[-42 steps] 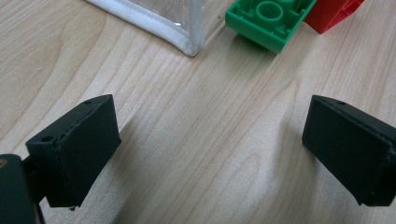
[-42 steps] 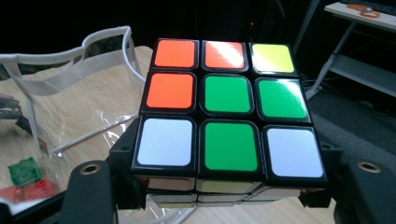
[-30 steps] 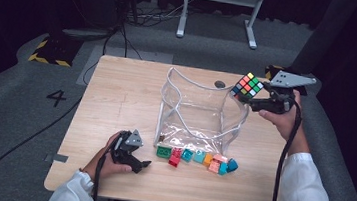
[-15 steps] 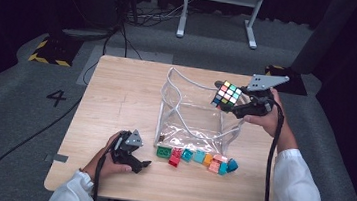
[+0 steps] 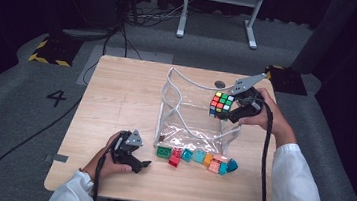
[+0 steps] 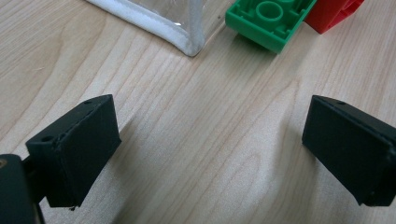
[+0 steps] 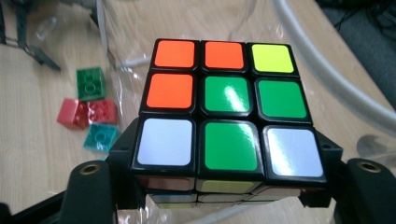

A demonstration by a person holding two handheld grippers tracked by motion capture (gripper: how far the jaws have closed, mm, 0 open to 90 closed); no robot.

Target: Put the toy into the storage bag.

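Gripping a multicoloured plastic puzzle cube [image 5: 221, 105] between its black jaws, the right hand-held gripper [image 5: 229, 109] holds it above the open top of a clear plastic bag with white trim [image 5: 185, 114], at the bag's right side. The left hand-held gripper [image 5: 143, 164] rests on the light wooden counter [image 5: 117, 94] with jaws spread wide and nothing between them, near the bag's front left corner. A row of small plastic building bricks [image 5: 195, 157], green, red, teal and orange, lies just in front of the bag.

Cube [image 7: 224, 112] face: orange, green, white, yellow squares; black grid.
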